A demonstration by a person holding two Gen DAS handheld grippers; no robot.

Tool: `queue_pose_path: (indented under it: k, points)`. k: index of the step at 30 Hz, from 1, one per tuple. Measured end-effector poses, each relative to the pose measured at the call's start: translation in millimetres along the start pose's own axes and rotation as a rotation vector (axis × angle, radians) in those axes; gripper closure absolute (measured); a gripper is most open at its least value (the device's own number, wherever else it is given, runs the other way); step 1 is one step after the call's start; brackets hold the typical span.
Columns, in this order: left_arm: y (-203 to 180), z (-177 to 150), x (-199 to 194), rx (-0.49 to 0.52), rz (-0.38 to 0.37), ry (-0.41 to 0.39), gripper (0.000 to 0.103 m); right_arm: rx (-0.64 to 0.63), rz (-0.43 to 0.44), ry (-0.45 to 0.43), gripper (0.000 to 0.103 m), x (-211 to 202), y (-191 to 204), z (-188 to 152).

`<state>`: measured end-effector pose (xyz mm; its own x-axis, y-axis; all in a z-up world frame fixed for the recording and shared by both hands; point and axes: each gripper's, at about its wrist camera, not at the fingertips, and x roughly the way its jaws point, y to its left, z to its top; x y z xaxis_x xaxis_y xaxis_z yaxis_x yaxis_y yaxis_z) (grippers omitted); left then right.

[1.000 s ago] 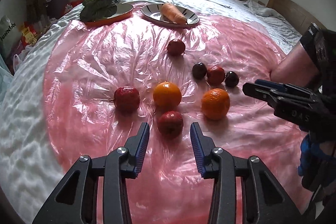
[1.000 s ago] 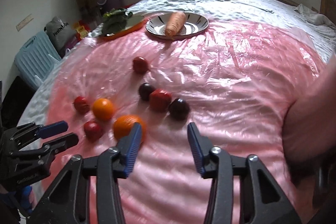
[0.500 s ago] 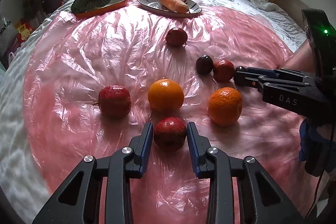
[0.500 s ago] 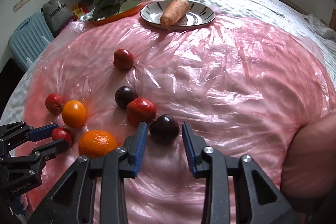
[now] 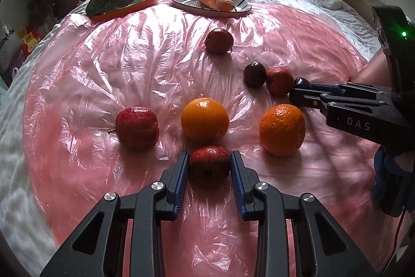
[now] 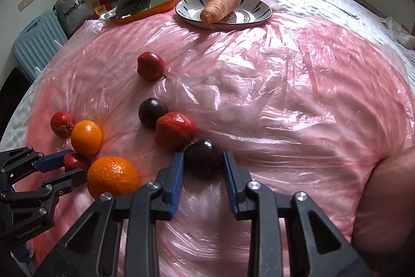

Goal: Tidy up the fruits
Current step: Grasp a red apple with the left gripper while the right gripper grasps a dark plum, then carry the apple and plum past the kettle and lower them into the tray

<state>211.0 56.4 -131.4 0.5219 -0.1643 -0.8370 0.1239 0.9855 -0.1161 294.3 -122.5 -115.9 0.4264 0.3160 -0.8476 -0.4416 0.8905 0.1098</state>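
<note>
On pink plastic sheet (image 5: 109,74), both grippers clamp fruit.

Left gripper (image 5: 208,169) is closed on a small red fruit (image 5: 209,168), pads at its sides, just below the orange (image 5: 205,119). Right gripper (image 6: 203,160) is closed on a dark plum (image 6: 204,154) touching a red fruit (image 6: 174,130). Both fruits sit on the sheet, not yet lifted. Likely light, round, smooth-skinned (could slip or bruise), so grip across the widest middle, gently; crinkly sheet looks slick. Plates (image 6: 259,14) sit far back, one holding a carrot (image 6: 220,5).
</note>
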Motion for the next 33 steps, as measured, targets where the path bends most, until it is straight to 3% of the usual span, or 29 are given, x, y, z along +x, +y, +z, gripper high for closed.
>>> queue_pose_path:
  k: [18,33]
  points:
    - [4.2,-1.2,-40.9,-0.054,-0.015,-0.079,0.076,0.044,0.021,-0.069,0.055,-48.4,-3.8,-9.3]
    - [-10.0,-40.8,-106.9,-0.080,-0.017,-0.124,0.076,0.050,0.043,-0.121,0.055,-128.2,14.9,-62.7]
